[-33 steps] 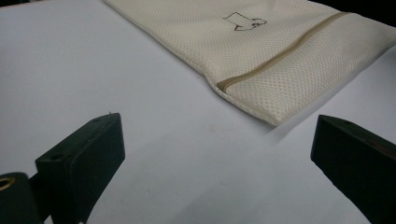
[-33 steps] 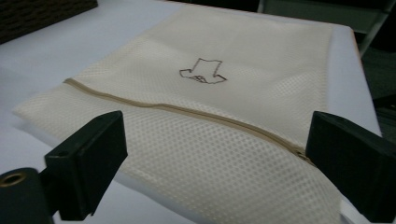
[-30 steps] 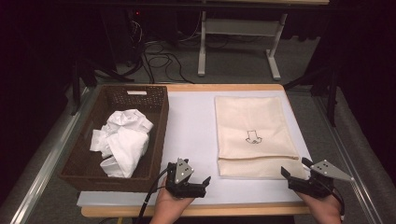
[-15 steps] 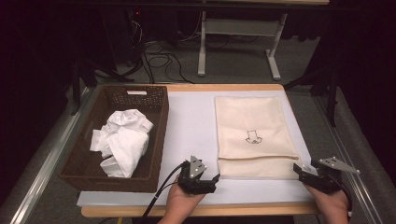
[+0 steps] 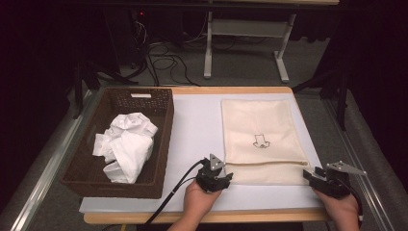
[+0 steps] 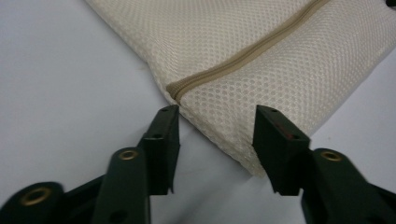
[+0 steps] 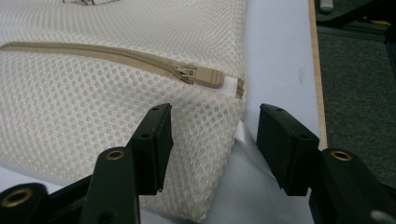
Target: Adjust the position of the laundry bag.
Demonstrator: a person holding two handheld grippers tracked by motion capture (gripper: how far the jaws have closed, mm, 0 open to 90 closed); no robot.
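A cream mesh laundry bag is lying flat on the right half of the white-topped bench, its zipped end toward the person. The left gripper is sitting at the bag's near left corner. In the left gripper view that corner is lying between the two black jaws; they have just been closing, yet a gap is showing on each side and neither pad is pressing the mesh, so this gripper is not yet clenched on anything. The zip's closed end is lying just beyond the jaw tips.

The right gripper is sitting at the near right corner. In the right gripper view the bag's edge is running between its jaws, which have likewise just been closing; the left jaw is lying over the mesh while the right jaw is standing clear over bare bench, so no grasp is evident. The tan zip pull is resting at the zip's end just ahead of the jaws. A pale strip beneath the corner is too indistinct to identify.

A small dark print on the bag is too small to read. The brown wicker basket at the left is holding crumpled white clothing; its individual pieces cannot be told apart. The person's forearms are cut off at the bottom edge.
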